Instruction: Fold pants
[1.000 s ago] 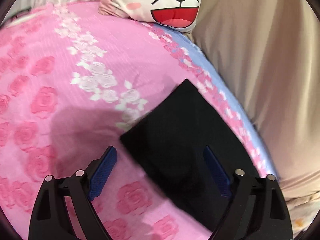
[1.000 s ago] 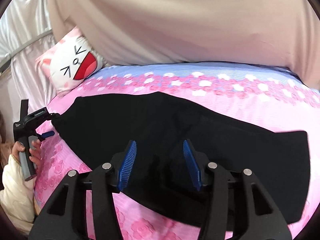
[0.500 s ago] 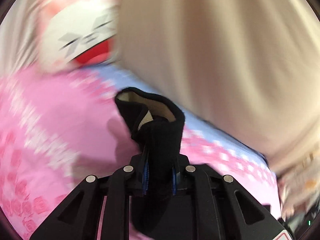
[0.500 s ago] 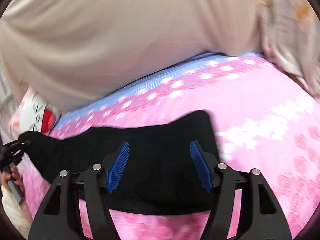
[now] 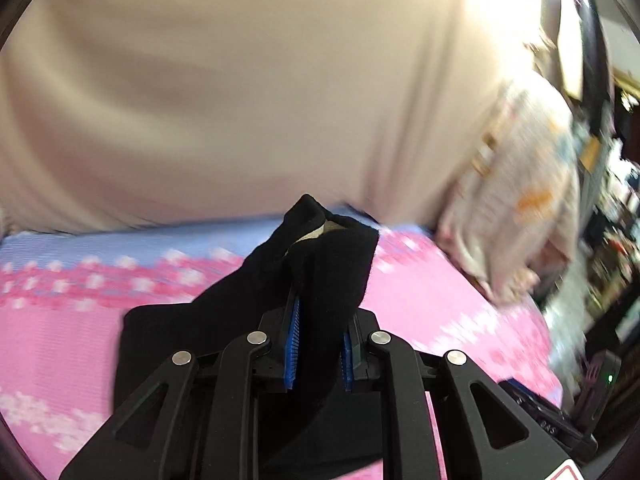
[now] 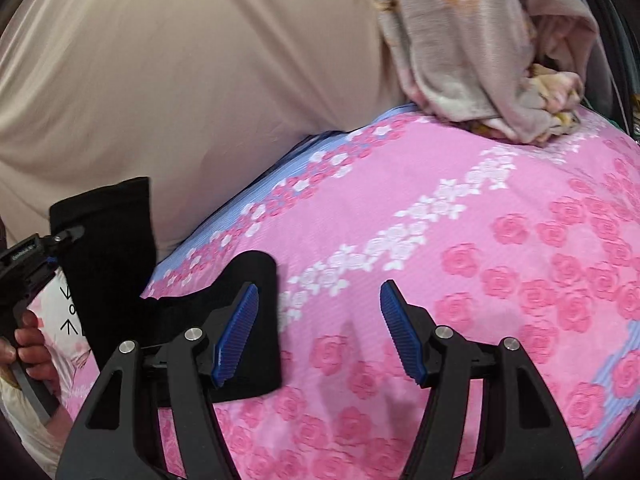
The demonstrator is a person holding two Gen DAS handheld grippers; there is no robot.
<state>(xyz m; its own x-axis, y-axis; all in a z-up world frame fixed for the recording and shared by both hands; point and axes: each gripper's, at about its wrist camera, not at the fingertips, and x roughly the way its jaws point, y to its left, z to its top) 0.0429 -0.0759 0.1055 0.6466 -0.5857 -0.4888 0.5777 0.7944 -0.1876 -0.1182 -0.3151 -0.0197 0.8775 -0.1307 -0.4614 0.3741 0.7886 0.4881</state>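
Observation:
Black pants (image 5: 192, 328) lie on a pink rose-patterned bed. My left gripper (image 5: 318, 344) is shut on one end of the pants (image 5: 332, 276), which stands up between its blue pads and shows a pale lining. In the right wrist view that lifted end (image 6: 108, 240) hangs from the left gripper (image 6: 60, 248) at the far left. The other end of the pants (image 6: 248, 320) lies flat on the bed. My right gripper (image 6: 320, 332) is open and empty, its left finger over the edge of that flat end.
A beige curtain (image 6: 180, 80) hangs behind the bed. A crumpled floral cloth (image 6: 480, 60) lies at the bed's far right corner. A white cartoon-face pillow (image 6: 68, 312) shows at the left. Pink bedspread (image 6: 500, 260) extends to the right.
My left gripper shut on the pants' end, lifted it and carried it to the right over the rest. My right gripper swung right past the other end and stayed open.

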